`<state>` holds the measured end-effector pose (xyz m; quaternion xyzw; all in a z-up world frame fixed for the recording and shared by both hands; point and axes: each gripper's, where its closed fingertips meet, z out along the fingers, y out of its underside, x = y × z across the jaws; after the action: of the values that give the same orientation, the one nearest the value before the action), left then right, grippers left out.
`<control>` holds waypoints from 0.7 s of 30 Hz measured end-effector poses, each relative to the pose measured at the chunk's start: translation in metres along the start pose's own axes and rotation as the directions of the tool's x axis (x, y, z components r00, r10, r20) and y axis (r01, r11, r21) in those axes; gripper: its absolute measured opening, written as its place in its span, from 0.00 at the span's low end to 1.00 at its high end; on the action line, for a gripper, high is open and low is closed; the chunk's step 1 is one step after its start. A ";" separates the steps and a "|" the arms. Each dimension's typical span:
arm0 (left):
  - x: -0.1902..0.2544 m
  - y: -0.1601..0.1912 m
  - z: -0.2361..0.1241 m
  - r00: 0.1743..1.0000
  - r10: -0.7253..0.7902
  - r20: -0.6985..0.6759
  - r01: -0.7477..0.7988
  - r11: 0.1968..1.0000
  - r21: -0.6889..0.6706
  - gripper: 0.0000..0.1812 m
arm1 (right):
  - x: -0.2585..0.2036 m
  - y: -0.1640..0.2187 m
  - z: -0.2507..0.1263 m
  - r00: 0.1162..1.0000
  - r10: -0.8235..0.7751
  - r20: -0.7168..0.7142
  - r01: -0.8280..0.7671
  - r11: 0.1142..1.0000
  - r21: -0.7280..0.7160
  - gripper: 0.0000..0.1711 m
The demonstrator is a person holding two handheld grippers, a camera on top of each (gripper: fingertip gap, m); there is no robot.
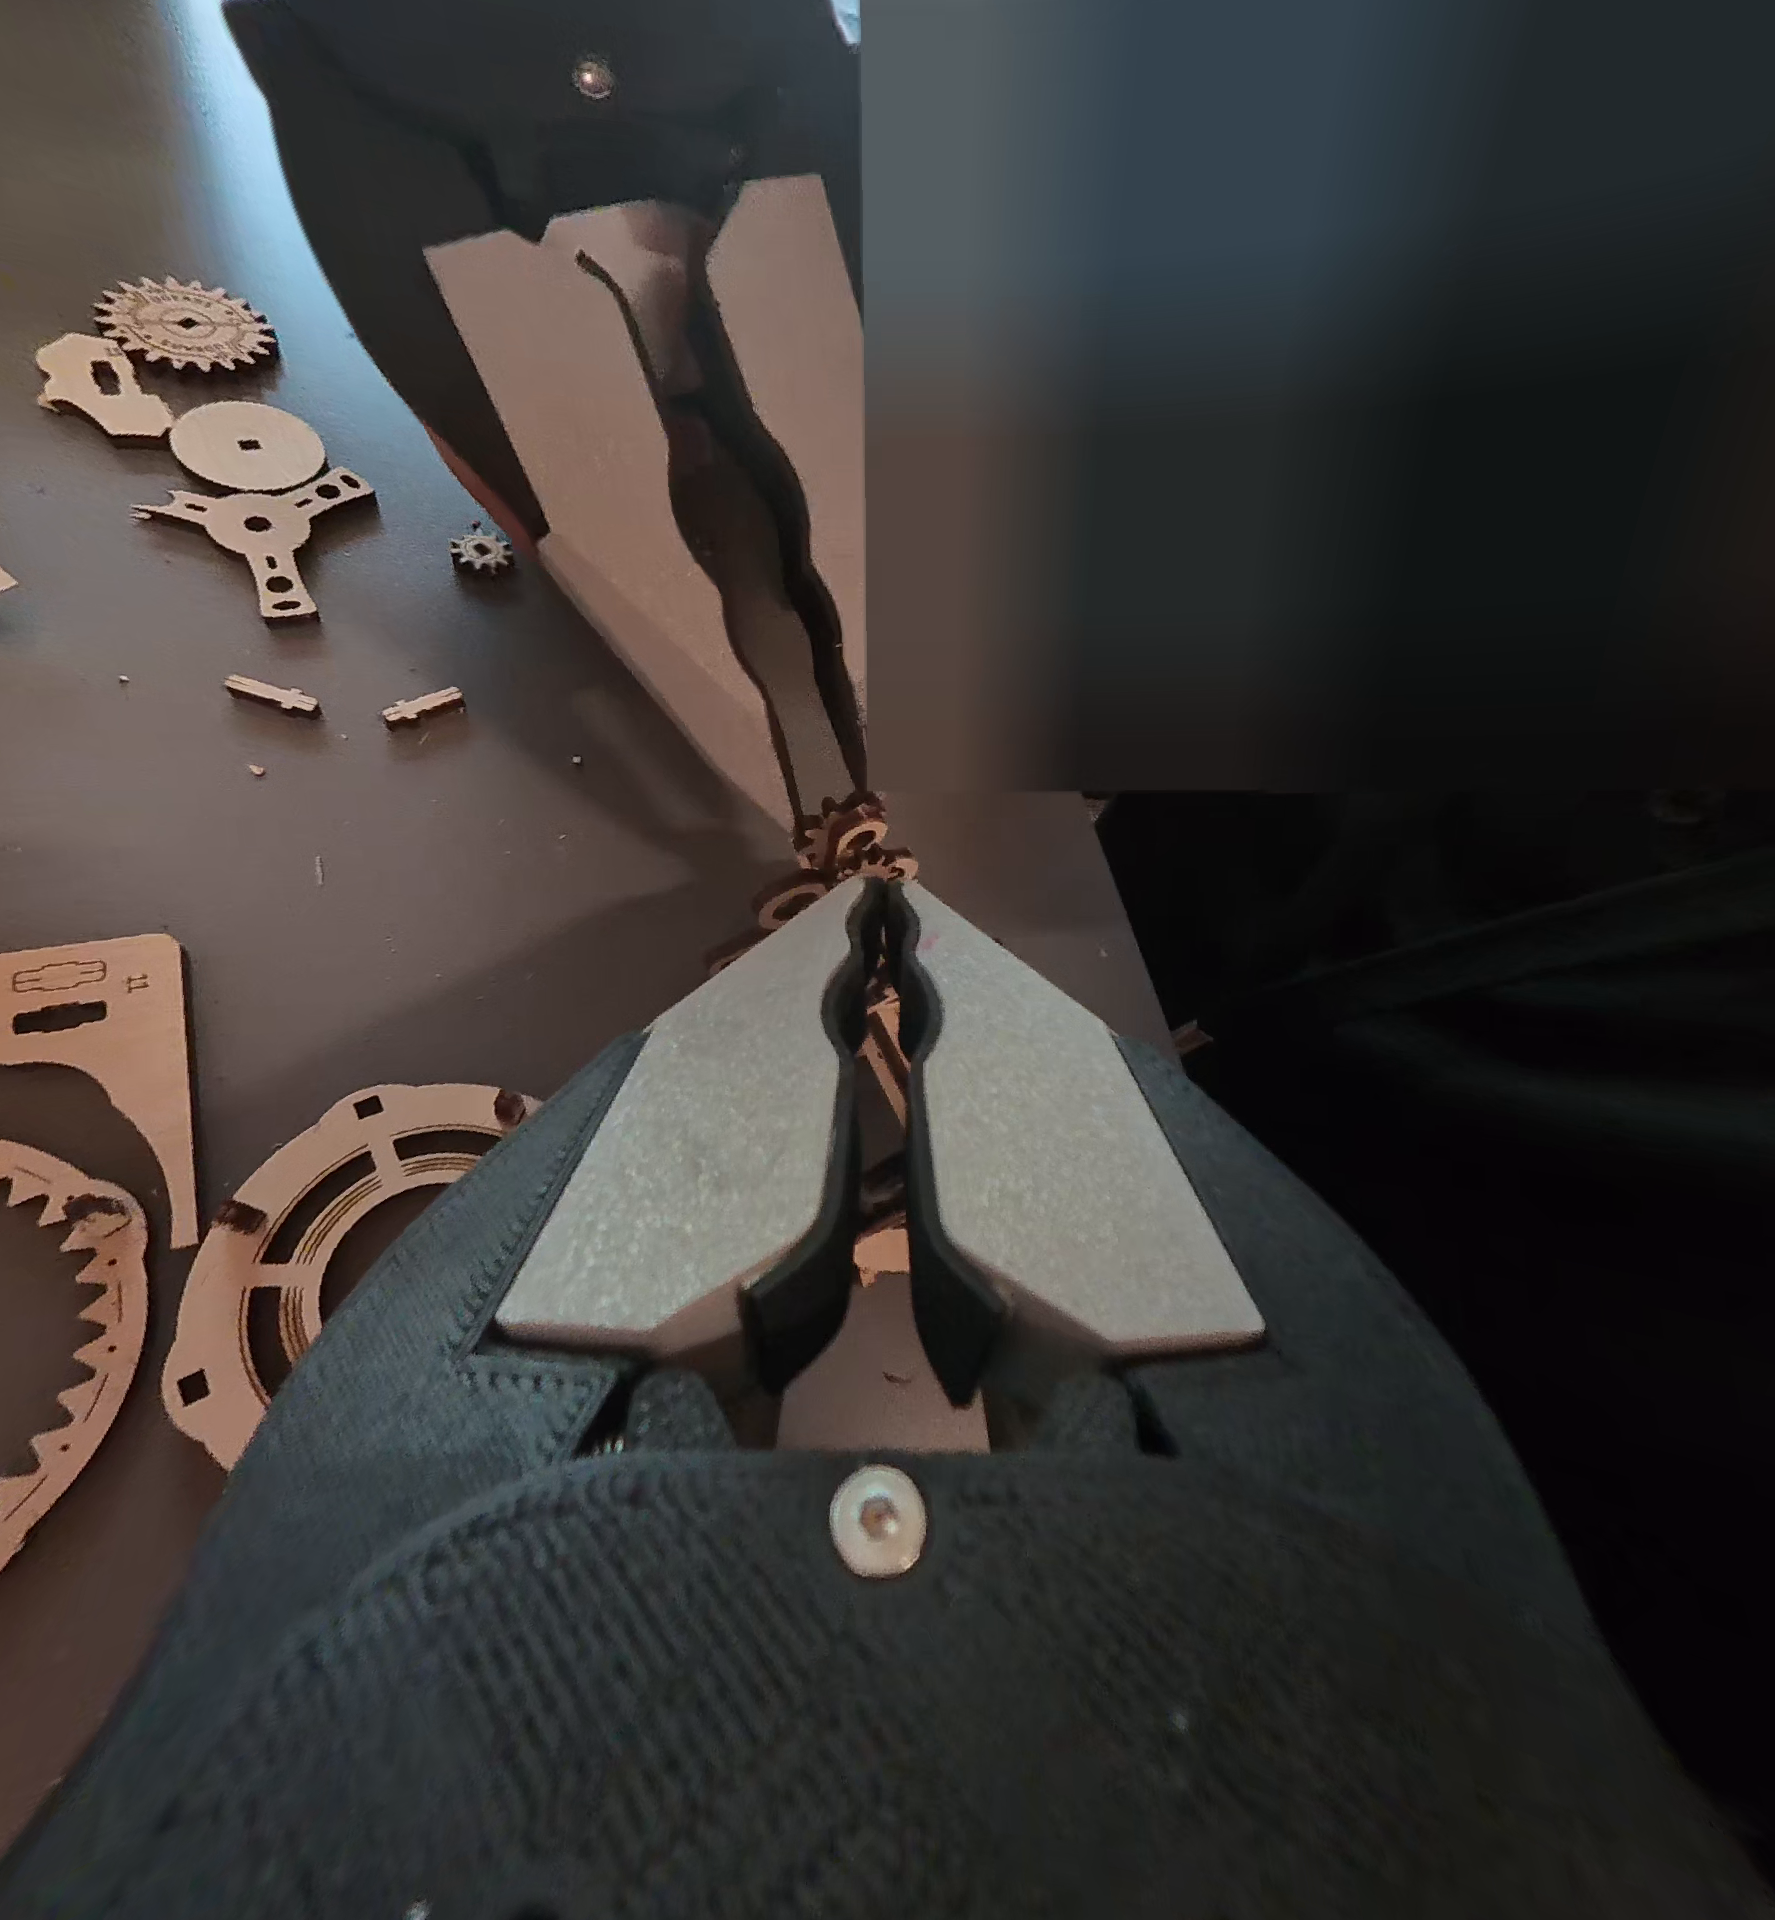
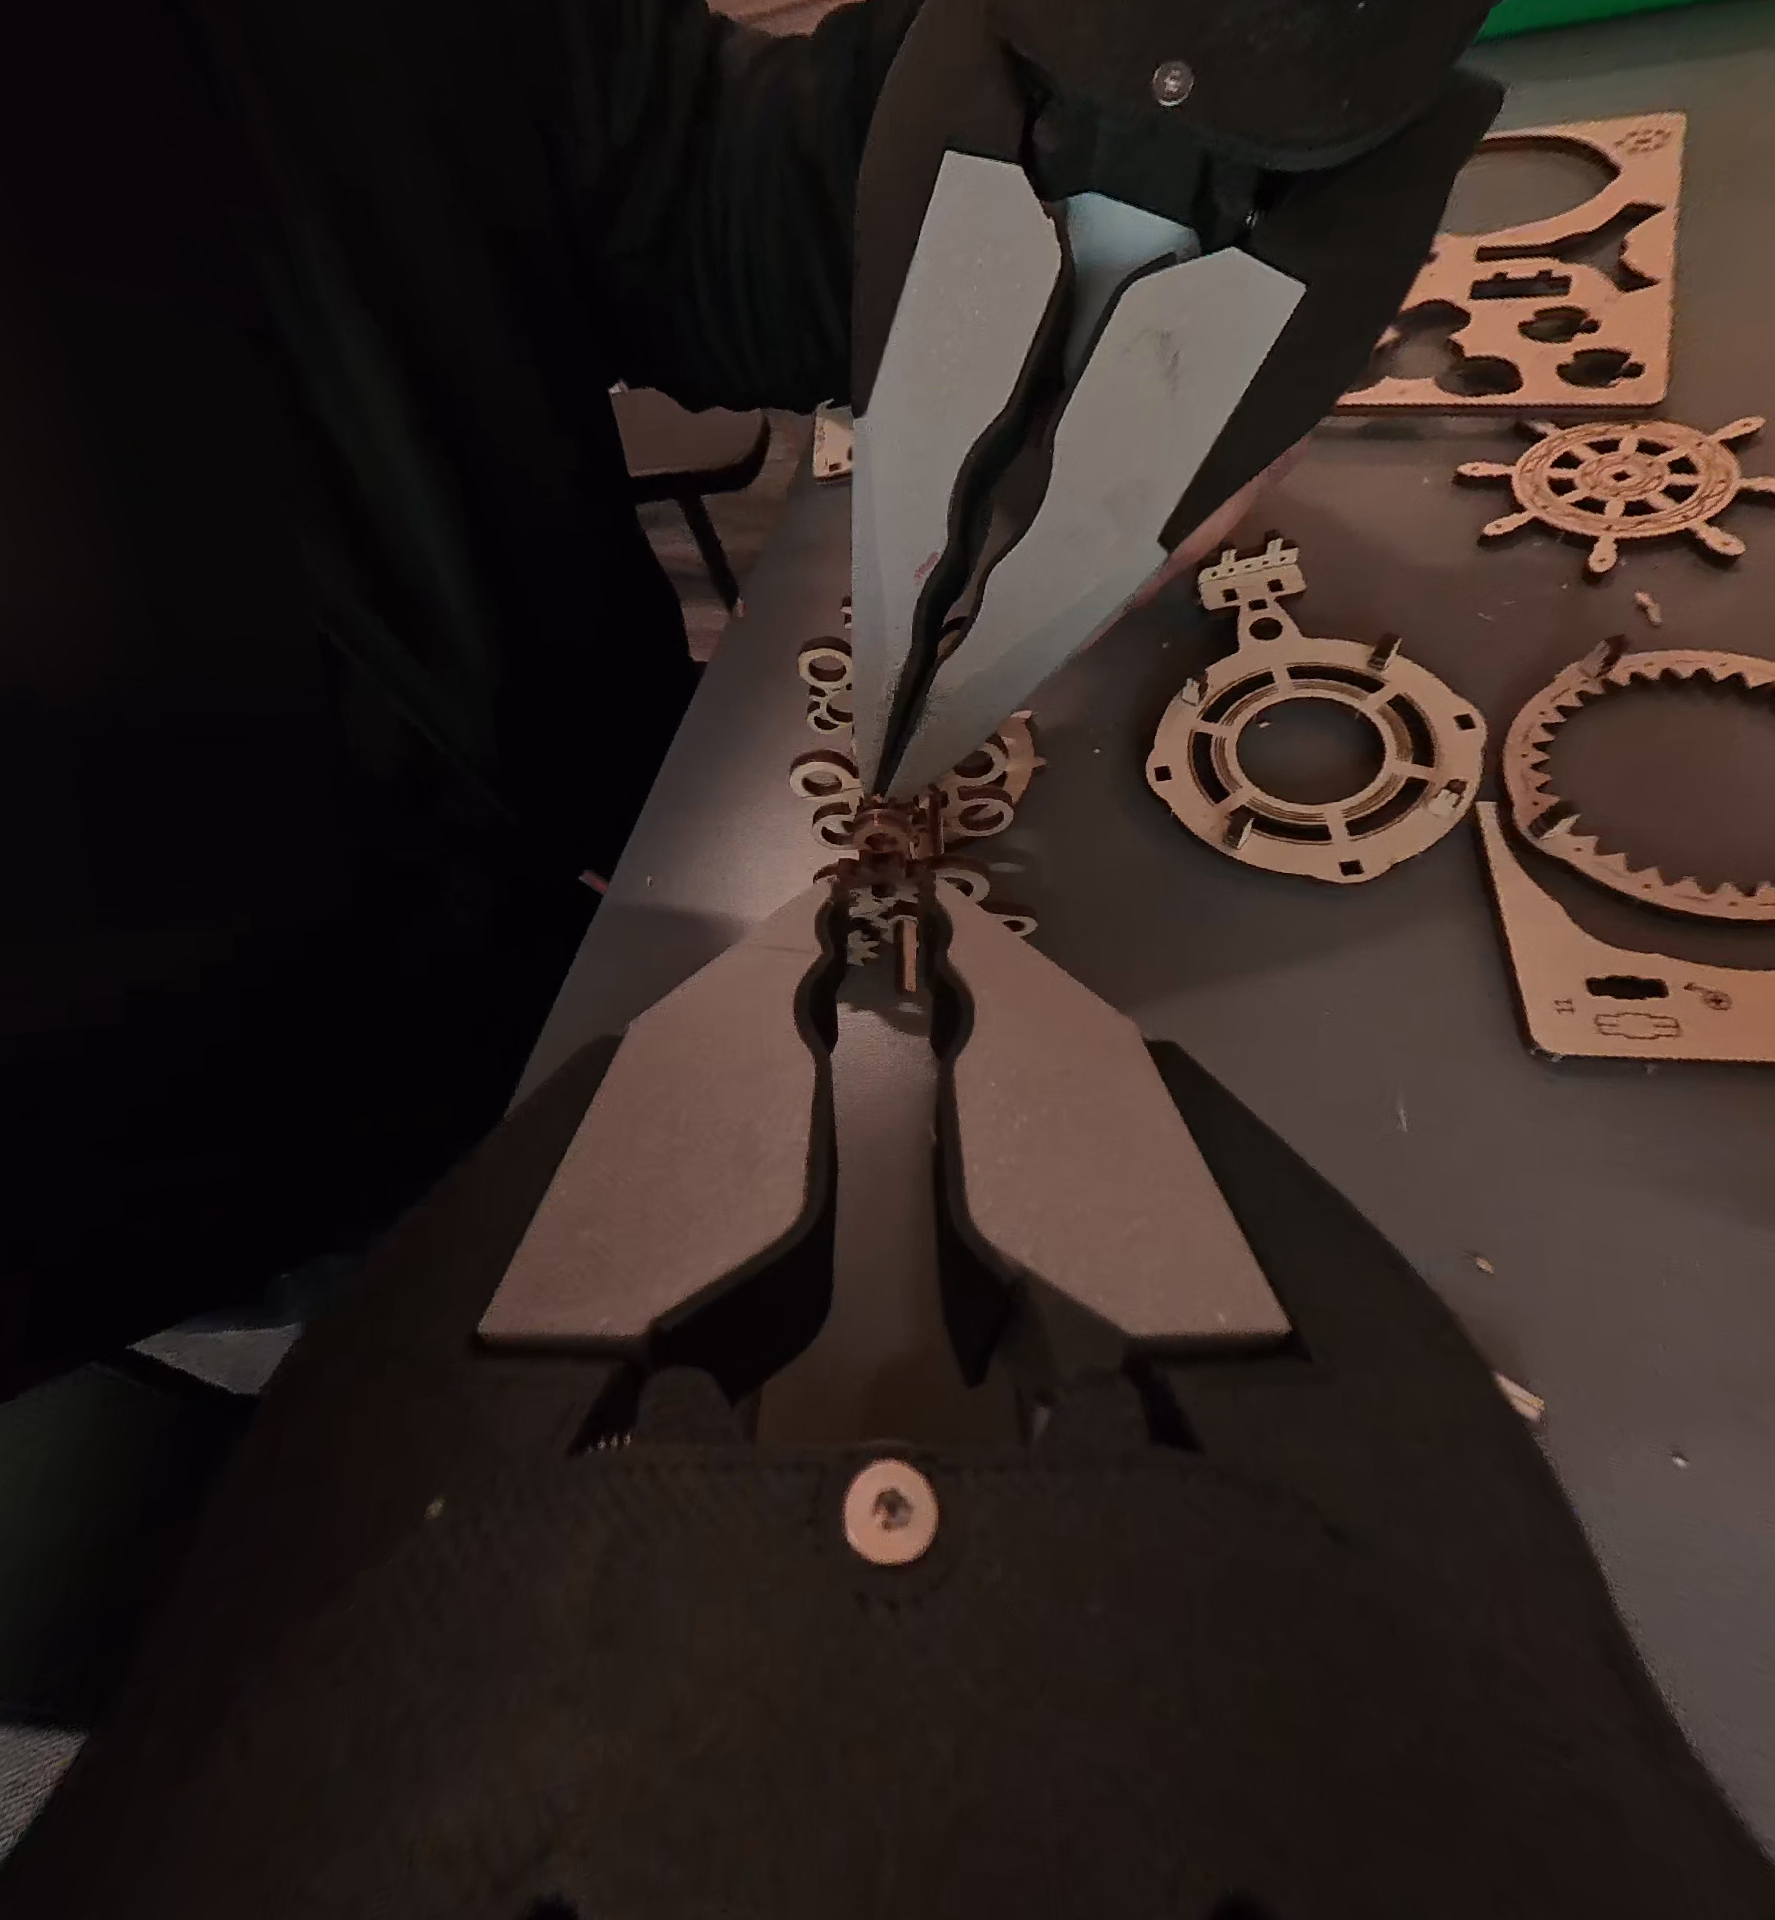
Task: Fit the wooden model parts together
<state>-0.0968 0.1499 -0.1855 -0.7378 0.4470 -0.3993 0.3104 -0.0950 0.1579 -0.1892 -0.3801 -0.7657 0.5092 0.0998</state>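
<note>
Tip-to-tip, left gripper [image 1: 878, 885] and right gripper [image 2: 878, 909] are both pinching the small wooden assembly [image 2: 888, 842] above the worktop [image 2: 1278, 1091], jaws narrow.

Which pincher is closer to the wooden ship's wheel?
The left gripper, most likely. In the right wrist view the ship's wheel lies on the table off to one side of the left gripper's body, while the right gripper sits nearer the camera, farther from it.
</note>
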 end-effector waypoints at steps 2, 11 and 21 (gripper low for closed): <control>0.001 0.000 0.000 1.000 0.002 -0.003 -0.002 1.000 0.001 0.00 | -0.001 0.000 0.000 1.000 0.016 0.013 -0.016 1.000 -0.001 0.05; 0.002 0.000 0.001 1.000 0.005 -0.007 -0.005 1.000 -0.002 0.00 | -0.001 -0.002 -0.003 0.997 0.057 0.047 -0.058 0.998 0.026 0.00; -0.001 0.000 -0.001 1.000 0.003 0.013 -0.003 1.000 0.000 0.00 | 0.001 0.000 -0.001 0.987 0.143 0.071 -0.145 0.989 0.014 0.02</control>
<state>-0.0980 0.1507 -0.1857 -0.7397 0.4461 -0.3941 0.3137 -0.0954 0.1593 -0.1886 -0.4153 -0.7344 0.5353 0.0395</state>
